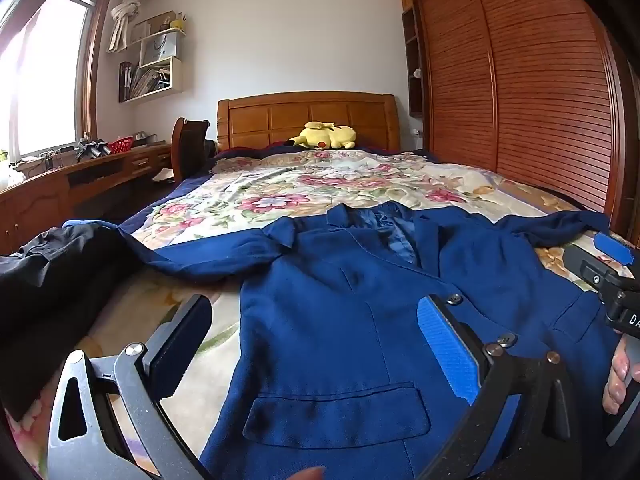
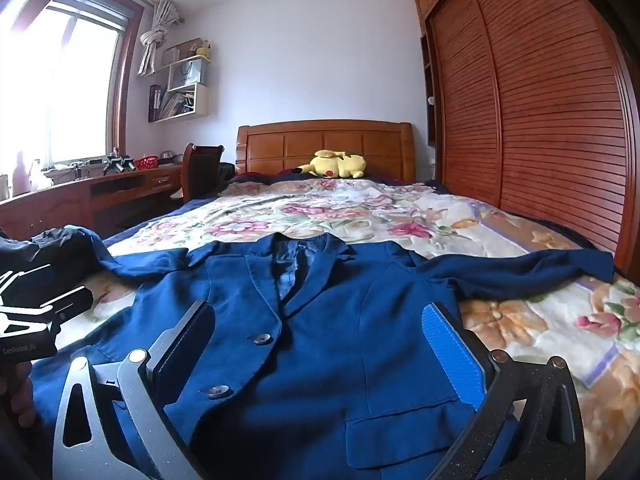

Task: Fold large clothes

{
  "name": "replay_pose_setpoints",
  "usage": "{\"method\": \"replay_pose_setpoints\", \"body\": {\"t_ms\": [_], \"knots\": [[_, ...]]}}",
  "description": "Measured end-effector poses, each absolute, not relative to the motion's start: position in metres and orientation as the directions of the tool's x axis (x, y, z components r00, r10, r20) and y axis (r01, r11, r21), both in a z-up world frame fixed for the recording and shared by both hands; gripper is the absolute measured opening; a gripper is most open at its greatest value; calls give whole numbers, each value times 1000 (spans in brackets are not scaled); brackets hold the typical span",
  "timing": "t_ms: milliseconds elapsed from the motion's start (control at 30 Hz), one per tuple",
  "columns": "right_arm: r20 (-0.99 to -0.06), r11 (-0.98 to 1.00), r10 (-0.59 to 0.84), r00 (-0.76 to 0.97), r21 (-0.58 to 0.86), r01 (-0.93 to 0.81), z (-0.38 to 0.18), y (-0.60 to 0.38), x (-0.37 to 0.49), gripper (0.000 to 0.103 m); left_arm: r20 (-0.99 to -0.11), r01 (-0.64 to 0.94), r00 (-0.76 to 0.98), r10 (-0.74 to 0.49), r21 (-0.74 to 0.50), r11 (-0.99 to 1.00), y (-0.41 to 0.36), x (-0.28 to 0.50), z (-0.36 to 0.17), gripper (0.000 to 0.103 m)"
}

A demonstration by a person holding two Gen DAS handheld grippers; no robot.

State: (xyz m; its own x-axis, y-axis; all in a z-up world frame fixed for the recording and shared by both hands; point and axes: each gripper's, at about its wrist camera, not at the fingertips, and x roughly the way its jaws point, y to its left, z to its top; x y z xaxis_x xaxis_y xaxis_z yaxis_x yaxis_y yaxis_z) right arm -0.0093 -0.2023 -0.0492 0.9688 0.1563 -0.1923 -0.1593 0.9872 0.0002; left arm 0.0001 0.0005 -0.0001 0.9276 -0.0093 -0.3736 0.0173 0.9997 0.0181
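Note:
A dark blue blazer lies face up and buttoned on the floral bedspread, collar toward the headboard, both sleeves spread sideways. It also shows in the right wrist view. My left gripper is open and empty, hovering above the blazer's left front near the flap pocket. My right gripper is open and empty above the right front, near the buttons. The right gripper's body shows at the right edge of the left wrist view.
A black garment lies at the bed's left edge by the left sleeve. A yellow plush toy rests at the wooden headboard. A slatted wardrobe runs along the right. A desk and chair stand left.

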Motion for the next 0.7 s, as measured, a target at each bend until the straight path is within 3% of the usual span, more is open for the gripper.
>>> {"method": "replay_pose_setpoints", "body": {"t_ms": [700], "knots": [[-196, 987, 157, 968, 9, -158, -49, -203, -10, 103, -355, 12, 935, -1, 29, 999, -3, 0, 6, 103]]}}
